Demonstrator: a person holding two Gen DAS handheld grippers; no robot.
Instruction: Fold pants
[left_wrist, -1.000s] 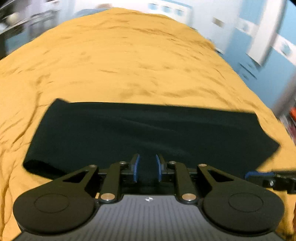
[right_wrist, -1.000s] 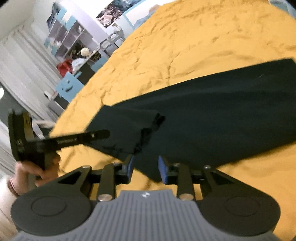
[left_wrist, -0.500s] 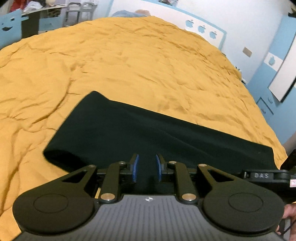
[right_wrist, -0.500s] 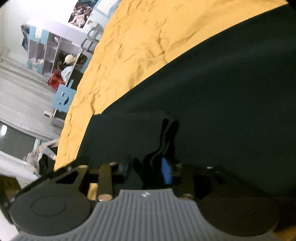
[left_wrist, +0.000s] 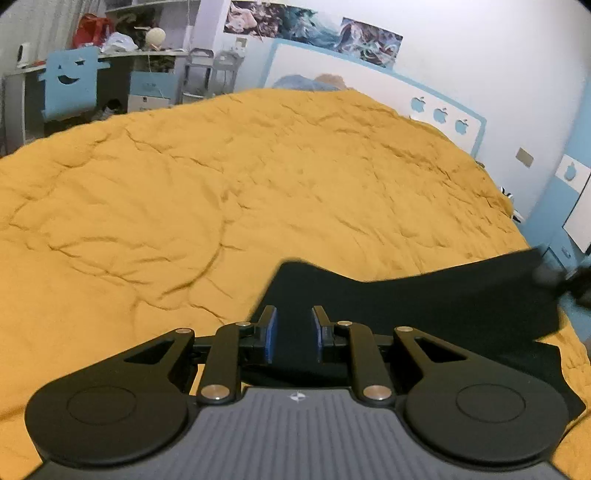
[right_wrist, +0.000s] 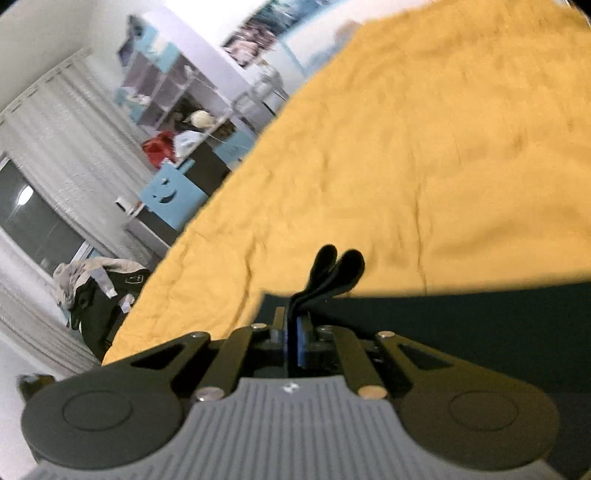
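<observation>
Two wrist views over a bed covered by an orange bedspread (left_wrist: 258, 192). The dark pants (left_wrist: 424, 306) lie as a band across the lower part of the left wrist view, running from just ahead of the left gripper (left_wrist: 293, 334) in the lower centre out to the right edge of the frame, so their long axis runs left to right across the picture. The left gripper stands released: its blue-padded fingers (left_wrist: 271, 332) are parted, with dark cloth showing in the gap, though whether the pads touch the cloth cannot be told. At the far right edge of this view the cloth rises toward a blurred dark shape, probably the other tool. In the right wrist view the right gripper (right_wrist: 293, 343) is clenched on a pinched-up edge of the pants (right_wrist: 480, 321); two rounded lobes of cloth stand up above the closed fingers at centre frame, and the rest of the garment spreads to the lower right. Judged from these views, the right hand holds one end and the left sits over the other, so the coming fold likely turns on carrying the held end along the long axis. Shelving and a blue chair (left_wrist: 70, 86) stand in the upper left background
</observation>
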